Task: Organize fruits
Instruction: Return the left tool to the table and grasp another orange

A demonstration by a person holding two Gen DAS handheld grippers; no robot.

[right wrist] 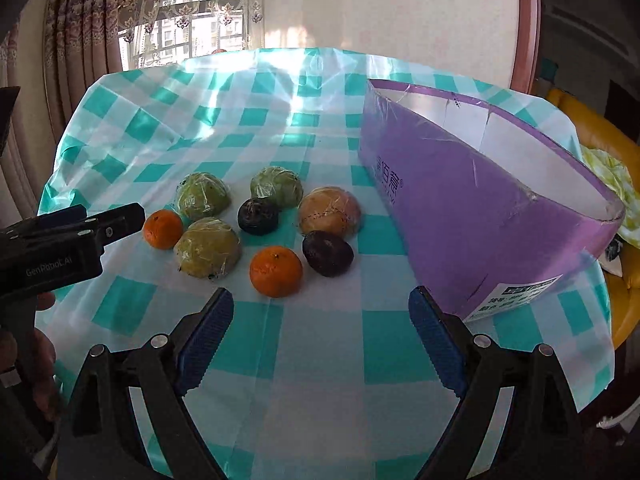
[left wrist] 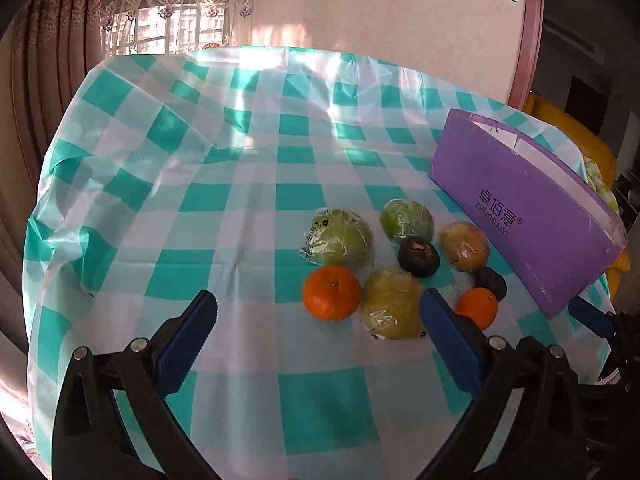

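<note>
1. The left gripper (left wrist: 318, 316) hovers low over the near part of the table (left wrist: 320, 412), its blue fingers (left wrist: 448, 336) spread wide with nothing between them. In the right wrist view its body comes in from the left edge, tips beside the left-hand orange.
2. The right gripper (right wrist: 320, 308) is held level above the near cloth, jaws likewise wide apart and empty.
3. Eight fruits lie in a loose cluster on the teal-and-white checked tablecloth (right wrist: 256, 120), just beyond both grippers.
4. Two oranges: the near orange (right wrist: 276, 271) sits just beyond the right gripper's tips, slightly left of centre; the left-hand orange (right wrist: 163, 229) lies further left.
5. Two dark fruits (right wrist: 328, 253), one near right, one (right wrist: 257, 216) in the middle of the cluster.
6. Three green fruits in clear wrap: one (right wrist: 208, 247) near left, two (right wrist: 203, 196) (right wrist: 277, 187) at the far side.
7. One yellowish wrapped fruit (right wrist: 329, 211) at the cluster's right, nearest the box.
8. The open purple box (right wrist: 460, 200) stands to the right of the fruit, running from near to far, close to the right gripper's right finger.
</note>
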